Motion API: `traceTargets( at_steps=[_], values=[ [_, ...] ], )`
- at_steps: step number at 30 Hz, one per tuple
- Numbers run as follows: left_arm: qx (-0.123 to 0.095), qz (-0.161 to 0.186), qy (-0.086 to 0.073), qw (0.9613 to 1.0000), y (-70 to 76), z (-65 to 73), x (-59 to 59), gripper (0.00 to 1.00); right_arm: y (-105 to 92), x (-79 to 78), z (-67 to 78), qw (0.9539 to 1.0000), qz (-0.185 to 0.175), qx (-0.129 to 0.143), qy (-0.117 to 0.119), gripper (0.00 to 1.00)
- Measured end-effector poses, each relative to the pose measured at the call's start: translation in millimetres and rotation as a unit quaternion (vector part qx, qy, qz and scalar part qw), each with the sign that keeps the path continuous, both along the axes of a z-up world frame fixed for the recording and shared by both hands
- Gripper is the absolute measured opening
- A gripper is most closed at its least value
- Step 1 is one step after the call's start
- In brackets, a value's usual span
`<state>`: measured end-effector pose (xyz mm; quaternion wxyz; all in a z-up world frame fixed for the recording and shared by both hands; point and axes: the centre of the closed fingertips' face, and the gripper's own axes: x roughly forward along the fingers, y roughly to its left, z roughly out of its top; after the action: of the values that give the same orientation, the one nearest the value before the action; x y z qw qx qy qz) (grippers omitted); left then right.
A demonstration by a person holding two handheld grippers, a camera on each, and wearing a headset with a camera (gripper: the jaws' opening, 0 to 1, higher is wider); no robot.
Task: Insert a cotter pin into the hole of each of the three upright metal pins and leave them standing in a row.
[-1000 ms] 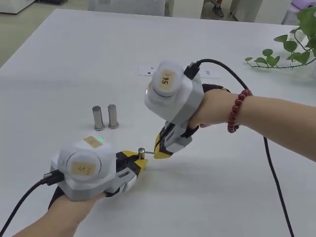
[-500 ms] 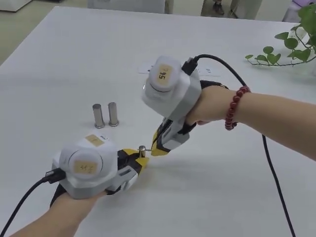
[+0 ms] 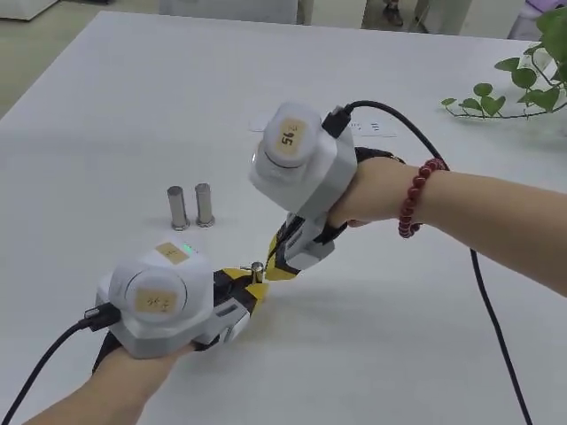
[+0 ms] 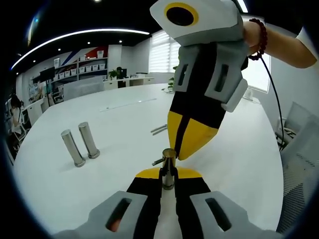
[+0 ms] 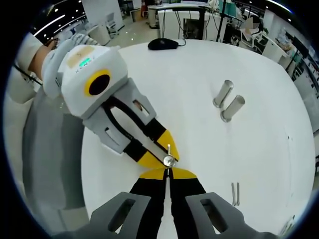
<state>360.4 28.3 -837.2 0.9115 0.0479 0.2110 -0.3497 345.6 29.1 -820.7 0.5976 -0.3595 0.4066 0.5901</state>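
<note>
Left gripper (image 4: 168, 174): jaws clamped on upright metal pin (image 4: 168, 167)
Right gripper (image 5: 168, 173): jaws pinched on cotter pin (image 4: 158, 162), tip through the hole
Remaining: two bare pins (image 4: 88, 140) beyond left jaws, spare cotter pins (image 5: 235, 193) beside right jaws

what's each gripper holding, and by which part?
Left gripper is shut on the metal pin, low on its shaft. Right gripper is shut on the cotter pin by its rear end; the tip pokes through the pin's hole.
</note>
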Motion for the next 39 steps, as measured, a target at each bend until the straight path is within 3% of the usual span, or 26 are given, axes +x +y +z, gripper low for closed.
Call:
traceTargets(
  at_steps=[4, 7, 14, 20, 28, 39],
  values=[
    [0.0, 0.001, 0.0, 1.0, 0.3, -0.1, 0.3, 0.07, 1.4, 0.1, 1.2, 0.9999, 0.006, 0.007, -0.004, 0.05],
    [0.001, 0.002, 0.0, 1.0, 0.1, -0.2, 0.2, 0.07, 1.5, 1.9, 3.0, 0.9998, 0.006, 0.014, -0.009, 0.12],
    [0.001, 0.005, 0.0, 1.0, -0.3, -0.6, -0.2, 0.07, -4.6, 5.7, 3.4, 0.9997, -0.009, 0.019, -0.008, 0.13],
    [0.004, 0.004, 0.0, 1.0, -0.5, -1.0, -0.5, 0.07, -13.8, 3.7, 0.8, 0.9999, -0.007, 0.005, -0.009, 0.11],
    [0.004, 0.006, 0.0, 1.0, -0.7, -1.0, -0.6, 0.07, -10.3, -0.7, 3.0, 0.9998, -0.012, 0.018, 0.001, 0.03],
    [0.002, 0.01, 0.002, 0.9999, -0.5, -1.3, -1.0, 0.07, -8.1, -1.1, 1.1, 0.9996, -0.019, 0.021, 0.003, 0.03]
  ],
)
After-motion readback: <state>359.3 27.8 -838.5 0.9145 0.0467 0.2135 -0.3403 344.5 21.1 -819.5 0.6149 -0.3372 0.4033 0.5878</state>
